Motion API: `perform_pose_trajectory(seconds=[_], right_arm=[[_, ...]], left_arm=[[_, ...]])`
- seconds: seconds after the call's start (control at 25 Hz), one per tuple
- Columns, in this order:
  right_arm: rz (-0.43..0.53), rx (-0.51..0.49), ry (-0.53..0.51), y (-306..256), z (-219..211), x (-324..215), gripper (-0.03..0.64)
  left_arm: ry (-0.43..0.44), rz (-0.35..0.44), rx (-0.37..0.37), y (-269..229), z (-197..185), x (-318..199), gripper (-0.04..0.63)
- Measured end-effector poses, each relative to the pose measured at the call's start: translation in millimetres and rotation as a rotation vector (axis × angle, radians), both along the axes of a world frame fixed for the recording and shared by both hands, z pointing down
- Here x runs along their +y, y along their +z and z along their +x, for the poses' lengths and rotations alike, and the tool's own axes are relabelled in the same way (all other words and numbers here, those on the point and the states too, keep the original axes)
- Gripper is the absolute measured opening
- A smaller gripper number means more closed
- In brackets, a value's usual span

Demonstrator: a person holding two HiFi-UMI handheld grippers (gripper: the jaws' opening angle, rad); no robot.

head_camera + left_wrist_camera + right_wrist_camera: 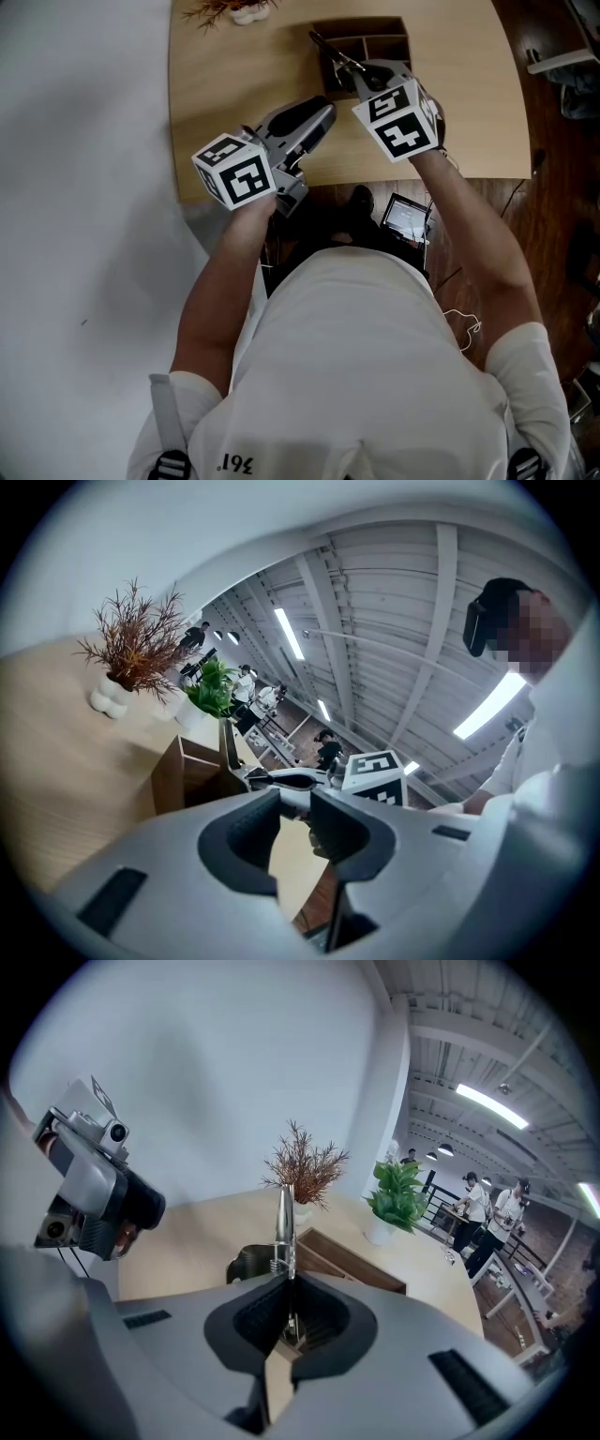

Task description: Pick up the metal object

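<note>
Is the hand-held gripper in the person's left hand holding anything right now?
No, the left hand-held gripper has its jaws apart in its own view, with only the table showing between them.

In the head view, one print can be read: "361" [240,462], with a small ring mark beside it, is set in dark figures on the white shirt [356,356], between 6 and 7 o'clock. Black-and-white square patterns, with no letters or numbers, are carried by the left marker cube [234,171] at 10 o'clock and the right marker cube [398,119] at 1 o'clock. Content is shown on a small screen [406,217] near 3 o'clock, too small to be read.
</note>
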State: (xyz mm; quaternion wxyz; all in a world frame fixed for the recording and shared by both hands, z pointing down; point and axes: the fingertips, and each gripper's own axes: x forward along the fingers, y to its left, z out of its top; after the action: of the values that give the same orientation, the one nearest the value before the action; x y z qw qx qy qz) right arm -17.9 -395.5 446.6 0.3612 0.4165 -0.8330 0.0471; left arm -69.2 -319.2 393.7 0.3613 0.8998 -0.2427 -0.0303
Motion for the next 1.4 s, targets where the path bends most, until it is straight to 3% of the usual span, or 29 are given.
perform_pose_trajectory(seconds=[0.4, 1.4], right_arm=[[0.046, -0.031, 0.022, -25, 6, 10, 0.005], [0.176, -0.221, 0.078, -125, 32, 65, 0.005]], left_arm=[[-0.002, 0.049, 0.033, -24, 1, 8, 0.080], [-0.004, 0.164, 0.101, -101, -6, 58, 0.080]])
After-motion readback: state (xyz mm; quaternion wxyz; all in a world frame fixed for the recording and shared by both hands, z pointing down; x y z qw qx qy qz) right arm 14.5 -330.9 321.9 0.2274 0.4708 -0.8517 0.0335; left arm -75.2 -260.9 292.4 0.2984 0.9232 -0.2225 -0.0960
